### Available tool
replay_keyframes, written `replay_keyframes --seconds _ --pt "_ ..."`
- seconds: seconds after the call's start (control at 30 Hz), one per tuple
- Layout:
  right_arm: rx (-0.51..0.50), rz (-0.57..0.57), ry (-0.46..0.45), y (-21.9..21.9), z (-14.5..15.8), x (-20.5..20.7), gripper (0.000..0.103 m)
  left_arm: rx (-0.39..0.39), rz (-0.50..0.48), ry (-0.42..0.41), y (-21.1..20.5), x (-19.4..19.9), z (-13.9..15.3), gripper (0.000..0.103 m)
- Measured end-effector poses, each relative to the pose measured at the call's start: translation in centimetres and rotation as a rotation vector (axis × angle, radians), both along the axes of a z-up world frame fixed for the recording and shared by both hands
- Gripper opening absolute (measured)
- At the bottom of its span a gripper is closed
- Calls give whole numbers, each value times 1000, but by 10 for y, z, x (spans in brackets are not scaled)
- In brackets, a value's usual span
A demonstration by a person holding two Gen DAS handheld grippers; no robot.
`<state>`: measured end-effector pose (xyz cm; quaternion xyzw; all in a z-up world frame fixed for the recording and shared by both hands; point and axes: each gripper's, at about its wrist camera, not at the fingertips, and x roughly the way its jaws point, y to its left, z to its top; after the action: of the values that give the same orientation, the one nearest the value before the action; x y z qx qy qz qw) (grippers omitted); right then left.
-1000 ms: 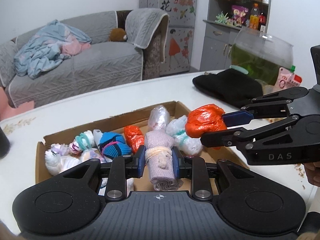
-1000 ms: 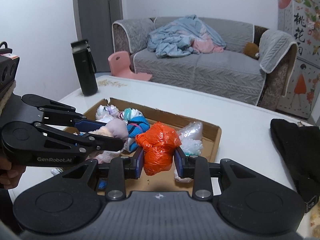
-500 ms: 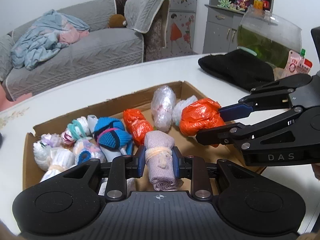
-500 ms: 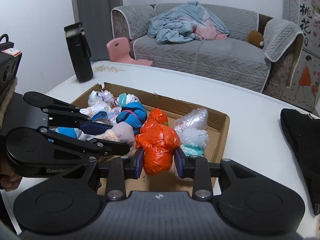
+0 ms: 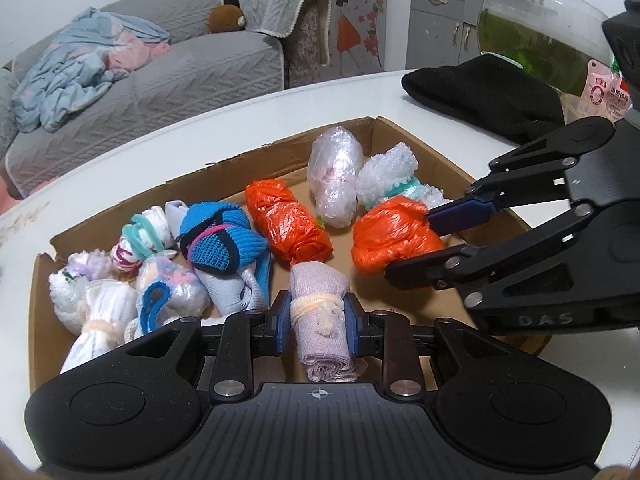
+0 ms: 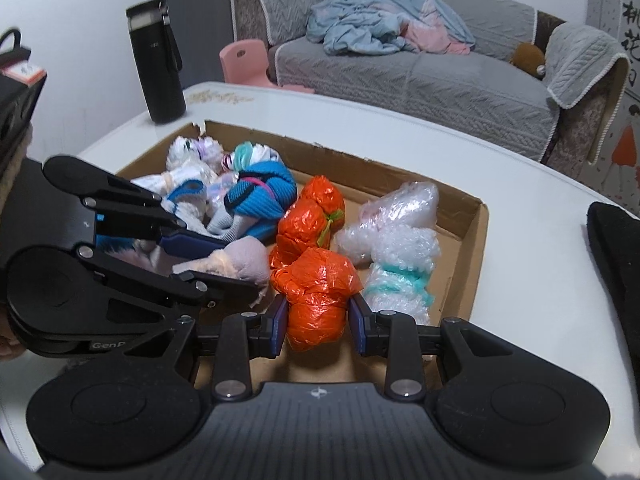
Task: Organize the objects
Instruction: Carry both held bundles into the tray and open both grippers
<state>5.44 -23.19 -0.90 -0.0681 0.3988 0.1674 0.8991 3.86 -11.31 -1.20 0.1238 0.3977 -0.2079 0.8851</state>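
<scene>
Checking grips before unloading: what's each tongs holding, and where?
Left tongs clamp the lilac rolled cloth at its tied middle; right tongs clamp the orange bag bundle across its lower half.

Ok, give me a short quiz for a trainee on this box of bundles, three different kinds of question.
1. Multiple choice: what does the left gripper hold? A) a blue knit bundle B) a lilac cloth roll tied with a cream band C) a clear bubble-wrap bundle
2. True or false: the right gripper is shut on an orange plastic-bag bundle.
3. Fill in: the second orange bundle lies inside the ____.

Key: 1 B. 2 true. 3 cardboard box.
</scene>
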Motion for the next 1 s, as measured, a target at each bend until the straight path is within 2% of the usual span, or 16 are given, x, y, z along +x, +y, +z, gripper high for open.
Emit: replay_keyframes --seconds 0.17,0.4,0.8,0.9,1.0 --pt "-62 4 -14 -2 -4 9 29 13 4 -4 -1 10 -1 33" --pt "-58 4 -11 -6 -6 19 29 18 19 -5 -4 22 -4 33" --pt "-55 3 14 -10 -9 29 28 78 0 -23 -11 27 -9 34" --pt "-49 0 23 -10 -9 30 29 83 -2 -23 -12 27 -10 36" --pt "-52 3 23 -10 -7 29 29 95 4 -17 -12 29 -9 43"
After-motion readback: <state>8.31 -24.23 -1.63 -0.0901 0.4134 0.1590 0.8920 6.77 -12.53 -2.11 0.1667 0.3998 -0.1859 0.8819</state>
